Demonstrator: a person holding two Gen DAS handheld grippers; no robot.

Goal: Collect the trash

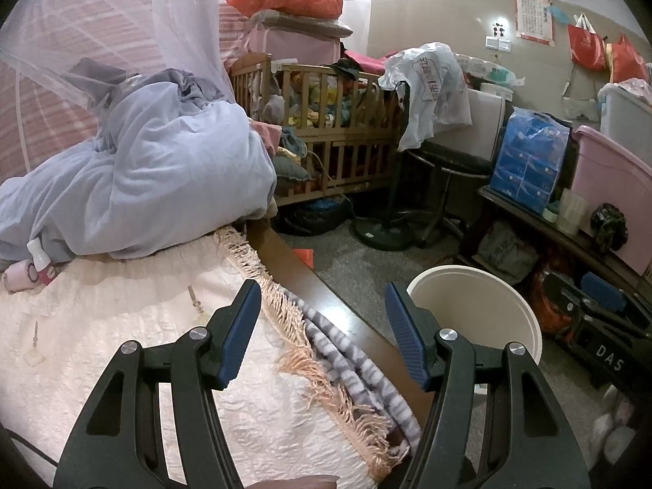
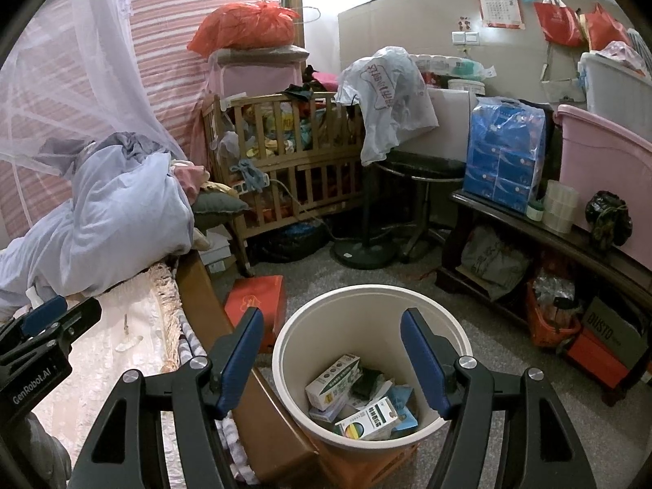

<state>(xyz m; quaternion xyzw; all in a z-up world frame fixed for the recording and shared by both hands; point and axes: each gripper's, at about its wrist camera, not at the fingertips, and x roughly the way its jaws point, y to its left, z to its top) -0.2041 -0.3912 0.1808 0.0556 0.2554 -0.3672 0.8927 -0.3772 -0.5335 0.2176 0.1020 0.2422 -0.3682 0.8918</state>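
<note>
A cream round bin stands on the floor beside the bed and holds several small cartons and wrappers. My right gripper is open and empty, right above the bin's mouth. My left gripper is open and empty, over the bed's fringed edge, with the bin just to its right. The left gripper also shows at the left edge of the right wrist view. Two small clear bits lie on the pale bedspread, and a white-capped bottle lies by the bedding.
A heap of lilac bedding and a mosquito net fill the bed's far end. A wooden crib, a fan stand, a stool, a red box on the floor and a cluttered low bench ring the grey floor.
</note>
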